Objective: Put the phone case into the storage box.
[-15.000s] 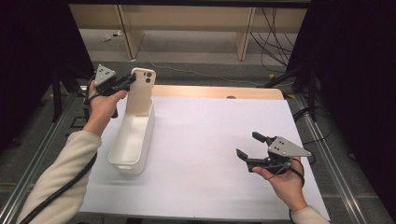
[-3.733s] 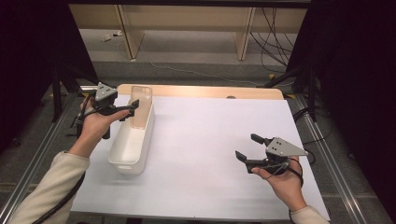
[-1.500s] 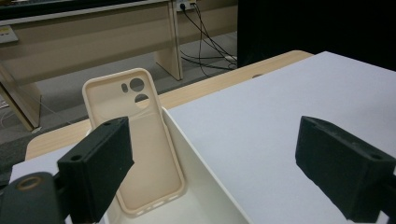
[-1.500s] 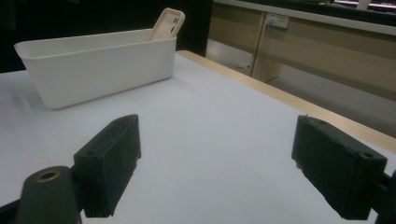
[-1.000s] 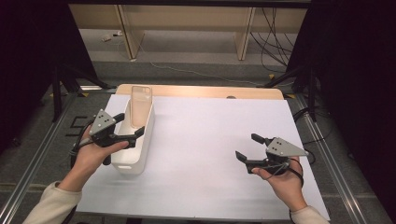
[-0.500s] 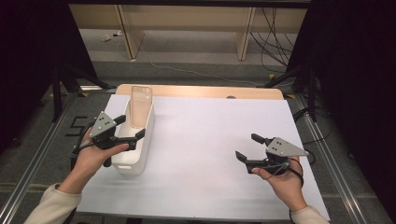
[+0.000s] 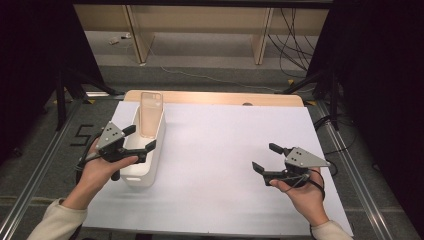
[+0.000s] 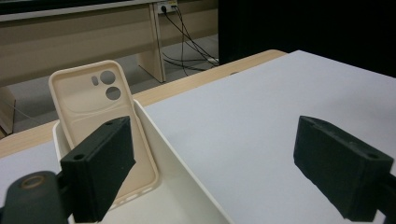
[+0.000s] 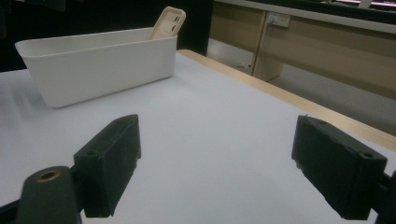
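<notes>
Left gripper: jaws wide apart, holding nothing, above the near end of the long white plastic bin.
Beige silicone phone case: upright, leaning against the bin's far end.
Right gripper: jaws wide, empty, above the white table sheet.

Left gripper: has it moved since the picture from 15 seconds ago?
Yes. The left gripper has come back toward the person, from the white bin's far end to its near end, leaving the phone case inside.

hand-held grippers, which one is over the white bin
The left hand-held gripper, open above the near end of the white bin. The right hand-held gripper sits open over the bare white tabletop.
</notes>
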### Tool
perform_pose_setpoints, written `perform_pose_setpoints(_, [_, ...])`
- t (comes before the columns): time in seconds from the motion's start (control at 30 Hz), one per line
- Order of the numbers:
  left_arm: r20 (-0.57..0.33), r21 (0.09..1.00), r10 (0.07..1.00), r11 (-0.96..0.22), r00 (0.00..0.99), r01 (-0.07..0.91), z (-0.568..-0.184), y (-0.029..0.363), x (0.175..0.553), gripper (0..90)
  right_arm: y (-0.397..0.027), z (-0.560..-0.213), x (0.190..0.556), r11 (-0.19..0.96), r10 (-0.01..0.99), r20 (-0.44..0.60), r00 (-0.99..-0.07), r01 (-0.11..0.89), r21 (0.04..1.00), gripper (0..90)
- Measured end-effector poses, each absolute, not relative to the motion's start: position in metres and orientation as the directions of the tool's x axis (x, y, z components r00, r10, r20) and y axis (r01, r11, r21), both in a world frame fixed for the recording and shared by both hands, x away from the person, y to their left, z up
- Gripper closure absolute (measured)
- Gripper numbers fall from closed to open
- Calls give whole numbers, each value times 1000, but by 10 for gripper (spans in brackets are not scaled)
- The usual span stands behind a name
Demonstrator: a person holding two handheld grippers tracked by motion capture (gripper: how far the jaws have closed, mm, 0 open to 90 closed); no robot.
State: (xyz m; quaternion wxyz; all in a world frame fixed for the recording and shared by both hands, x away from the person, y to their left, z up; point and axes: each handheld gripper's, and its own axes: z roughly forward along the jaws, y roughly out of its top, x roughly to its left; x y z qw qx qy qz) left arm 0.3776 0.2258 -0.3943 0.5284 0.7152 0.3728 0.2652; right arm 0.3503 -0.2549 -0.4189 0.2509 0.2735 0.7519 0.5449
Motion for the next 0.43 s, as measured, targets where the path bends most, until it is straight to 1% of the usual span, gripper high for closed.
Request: perform_pose_setpoints(0.43, [-25,956,805,-154,592,249,-395,224,375,129,-255,-418,350,253,696,-82,-714,137,958,170])
